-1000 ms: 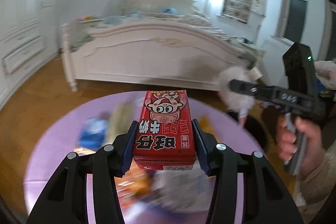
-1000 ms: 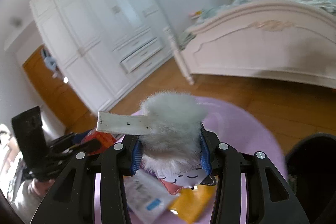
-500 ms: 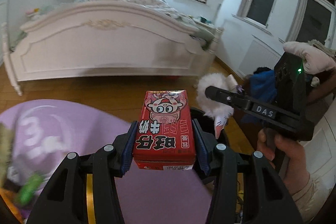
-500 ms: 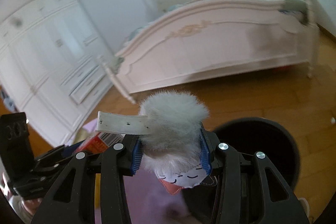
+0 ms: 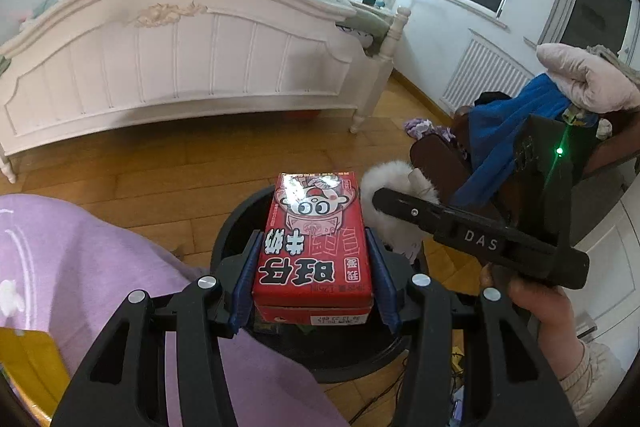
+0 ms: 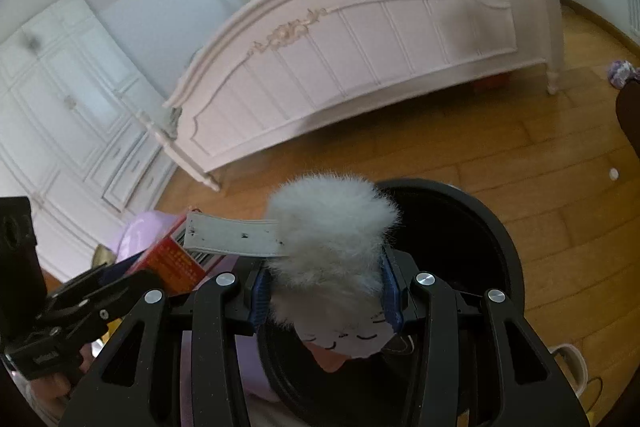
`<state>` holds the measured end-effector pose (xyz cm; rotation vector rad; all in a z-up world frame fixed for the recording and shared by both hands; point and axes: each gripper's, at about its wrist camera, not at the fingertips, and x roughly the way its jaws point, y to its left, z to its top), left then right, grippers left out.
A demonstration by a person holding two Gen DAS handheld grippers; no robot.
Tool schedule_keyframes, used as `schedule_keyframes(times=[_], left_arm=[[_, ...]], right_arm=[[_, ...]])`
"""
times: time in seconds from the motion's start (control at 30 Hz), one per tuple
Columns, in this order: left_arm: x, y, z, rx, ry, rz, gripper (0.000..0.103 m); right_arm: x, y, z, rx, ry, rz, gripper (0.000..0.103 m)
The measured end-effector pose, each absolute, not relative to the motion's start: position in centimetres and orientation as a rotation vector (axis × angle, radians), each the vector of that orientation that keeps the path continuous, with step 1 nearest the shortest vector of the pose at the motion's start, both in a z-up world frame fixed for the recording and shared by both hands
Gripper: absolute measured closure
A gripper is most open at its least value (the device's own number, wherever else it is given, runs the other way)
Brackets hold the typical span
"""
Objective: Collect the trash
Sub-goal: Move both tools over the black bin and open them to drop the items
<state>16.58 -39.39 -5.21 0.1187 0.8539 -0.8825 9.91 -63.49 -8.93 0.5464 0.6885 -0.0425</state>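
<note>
My left gripper (image 5: 314,277) is shut on a red milk carton (image 5: 314,243) with a cartoon face, held above the black round trash bin (image 5: 240,223). My right gripper (image 6: 326,297) is shut on a white fluffy item (image 6: 332,227) with a grey strap (image 6: 232,241), held over the same bin (image 6: 472,239). In the left wrist view the fluffy item (image 5: 390,183) and right gripper (image 5: 400,205) are just right of the carton. In the right wrist view the carton (image 6: 172,261) shows at the left.
A purple cloth covers the round table (image 5: 80,267) at the left, with a yellow packet (image 5: 24,359) on it. A white bed (image 5: 180,59) stands behind on the wood floor. A chair with blue and pink clothes (image 5: 540,115) is at the right.
Both grippers have swung right from over the purple table to above the black bin, each still holding its item.
</note>
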Motion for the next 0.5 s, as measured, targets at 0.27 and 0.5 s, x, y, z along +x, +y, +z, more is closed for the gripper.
schedule_keyframes(times=[0.27,0.5], left_arm=[[16.6,-40.5,-5.7,0.145,0.874,-0.895,0.053],[16.8,-41.5,-5.8,0.179,0.875,-0.897,0.045]], right_arm=[[10.3,-63.5,-10.2,0.541,0.719,-0.061,0.057],[10.3,-63.7,-10.8,0.546,0.727,-0.091,0.025]])
